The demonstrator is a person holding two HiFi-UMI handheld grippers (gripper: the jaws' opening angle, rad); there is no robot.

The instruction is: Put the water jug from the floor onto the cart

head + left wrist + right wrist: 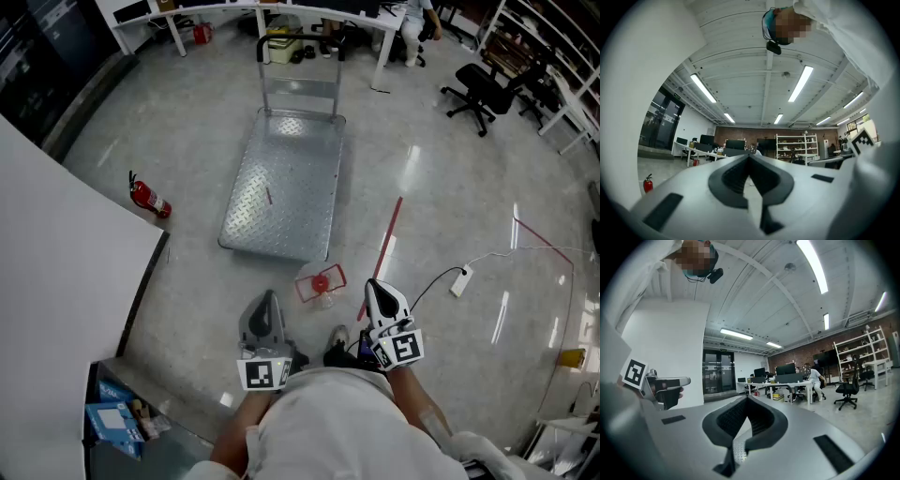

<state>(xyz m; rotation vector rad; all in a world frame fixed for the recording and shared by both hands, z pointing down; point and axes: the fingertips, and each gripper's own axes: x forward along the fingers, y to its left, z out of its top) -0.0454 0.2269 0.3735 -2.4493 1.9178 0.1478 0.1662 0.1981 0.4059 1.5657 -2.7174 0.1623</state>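
Note:
The clear water jug [321, 284], with a red cap and a red frame handle, stands on the floor just in front of the cart's near edge. The cart [286, 187] is a flat metal platform trolley with an upright push handle [298, 37] at its far end; its deck is bare. My left gripper [265, 300] is held level to the left of the jug and nearer to me, jaws shut and empty [750, 157]. To the jug's right my right gripper [375, 287] is also shut on nothing [747, 400]. Neither touches the jug.
A red fire extinguisher [150, 199] lies on the floor left of the cart, beside a white partition [56, 272]. A red tape line [382, 251] and a white power strip with cable [459, 281] lie to the right. Office chairs [483, 89] and desks stand at the back.

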